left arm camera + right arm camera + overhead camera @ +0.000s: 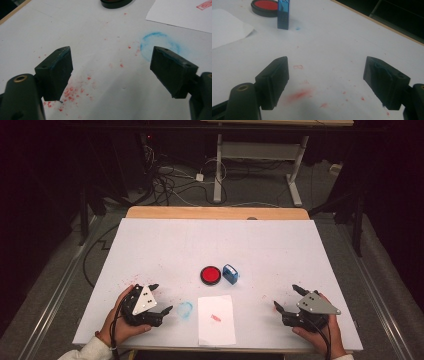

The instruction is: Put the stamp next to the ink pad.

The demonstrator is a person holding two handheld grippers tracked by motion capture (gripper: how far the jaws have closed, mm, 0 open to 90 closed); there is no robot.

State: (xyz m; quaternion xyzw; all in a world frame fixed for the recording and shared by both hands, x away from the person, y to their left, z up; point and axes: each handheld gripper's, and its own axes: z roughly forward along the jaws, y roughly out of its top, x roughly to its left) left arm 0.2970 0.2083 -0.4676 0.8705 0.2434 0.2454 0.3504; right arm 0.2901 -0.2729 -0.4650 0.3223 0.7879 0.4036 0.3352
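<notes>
A round black ink pad with a red centre [210, 275] [265, 7] lies in the middle of the white table. A blue stamp [230, 273] [283, 15] stands upright just to its right. In front of them lies a white sheet of paper [216, 319] [182, 13] bearing a small red stamp mark [215, 318]. My left gripper [161, 297] [111, 72] rests open at the near left, with nothing between its jaws. Over at the near right my right gripper [287, 296] [325, 82] is open too, holding nothing.
A smeared blue ring [184, 309] [160, 45] marks the table left of the paper. Red ink specks [72, 91] [299, 95] dot the surface near both grippers. A wooden strip [217, 213] runs along the table's far edge. Beyond it stand a desk frame [260, 165] and floor cables [170, 182].
</notes>
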